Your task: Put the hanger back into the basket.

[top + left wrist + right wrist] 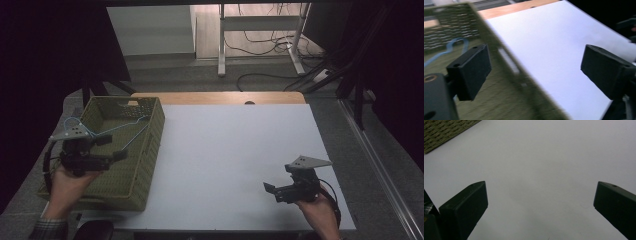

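From the high view, your left gripper hangs over the green woven basket at the left of the frame, jaws apart and empty. A blue hanger lies inside the basket, just above that gripper. Your right gripper sits low at the lower right over the white table, jaws also apart.

In the left gripper view, the hanger shows at the upper left, inside the basket.

In the right gripper view, both jaws stand wide over bare table, with the basket's corner at the upper left.
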`<control>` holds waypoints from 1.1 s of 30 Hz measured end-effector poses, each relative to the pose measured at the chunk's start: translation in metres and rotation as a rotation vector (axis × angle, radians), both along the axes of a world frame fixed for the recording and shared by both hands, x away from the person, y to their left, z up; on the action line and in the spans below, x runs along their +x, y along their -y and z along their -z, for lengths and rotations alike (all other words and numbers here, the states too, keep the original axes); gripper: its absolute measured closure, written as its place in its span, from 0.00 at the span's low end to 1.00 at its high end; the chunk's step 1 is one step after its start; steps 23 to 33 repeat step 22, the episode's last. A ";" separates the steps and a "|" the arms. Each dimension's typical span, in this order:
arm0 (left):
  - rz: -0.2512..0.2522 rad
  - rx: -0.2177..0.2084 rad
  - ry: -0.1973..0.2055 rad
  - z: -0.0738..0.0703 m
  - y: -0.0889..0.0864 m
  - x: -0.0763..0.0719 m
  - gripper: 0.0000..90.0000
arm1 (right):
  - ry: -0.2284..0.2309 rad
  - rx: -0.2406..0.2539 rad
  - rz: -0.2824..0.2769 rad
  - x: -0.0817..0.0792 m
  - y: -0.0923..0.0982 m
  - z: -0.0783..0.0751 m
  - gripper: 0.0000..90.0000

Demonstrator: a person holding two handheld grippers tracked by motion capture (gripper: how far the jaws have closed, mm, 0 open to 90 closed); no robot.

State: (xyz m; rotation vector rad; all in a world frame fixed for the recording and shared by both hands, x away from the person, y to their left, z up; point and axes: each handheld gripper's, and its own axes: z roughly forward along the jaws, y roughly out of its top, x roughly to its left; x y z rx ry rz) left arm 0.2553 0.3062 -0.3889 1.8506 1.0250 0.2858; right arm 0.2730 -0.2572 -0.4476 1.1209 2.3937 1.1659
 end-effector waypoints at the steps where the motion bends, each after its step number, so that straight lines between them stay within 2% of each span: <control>1: 0.009 -0.007 0.001 0.001 0.007 -0.003 0.08 | -0.002 0.000 0.004 -0.001 0.001 0.000 0.00; 5: 0.036 0.006 0.011 0.011 0.031 -0.011 0.04 | 0.000 0.002 0.009 -0.003 0.004 0.000 0.00; 9: 0.041 0.061 0.019 0.025 0.052 -0.018 0.02 | 0.003 0.000 0.015 -0.006 0.008 0.000 0.00; 11: 0.050 0.109 0.018 0.033 0.061 -0.021 0.02 | 0.002 0.000 0.020 -0.008 0.010 0.001 0.00; 12: 0.051 0.148 0.015 0.037 0.067 -0.022 0.02 | 0.003 -0.002 0.022 -0.008 0.011 0.001 0.00; 13: 0.047 0.165 0.014 0.040 0.070 -0.023 0.01 | 0.002 -0.005 0.025 -0.008 0.013 0.002 0.00; 17: 0.057 0.206 -0.011 0.052 0.079 -0.028 0.00 | -0.003 -0.021 0.027 -0.009 0.014 0.005 0.00; 20: 0.053 0.244 -0.004 0.054 0.082 -0.030 0.00 | -0.004 -0.035 0.022 -0.010 0.012 0.007 0.00; 22: 0.051 0.240 -0.002 0.053 0.082 -0.030 0.00 | 0.000 -0.048 0.016 -0.010 0.011 0.008 0.00; 33: 0.051 0.240 -0.002 0.053 0.082 -0.030 0.00 | 0.000 -0.048 0.016 -0.010 0.011 0.008 0.00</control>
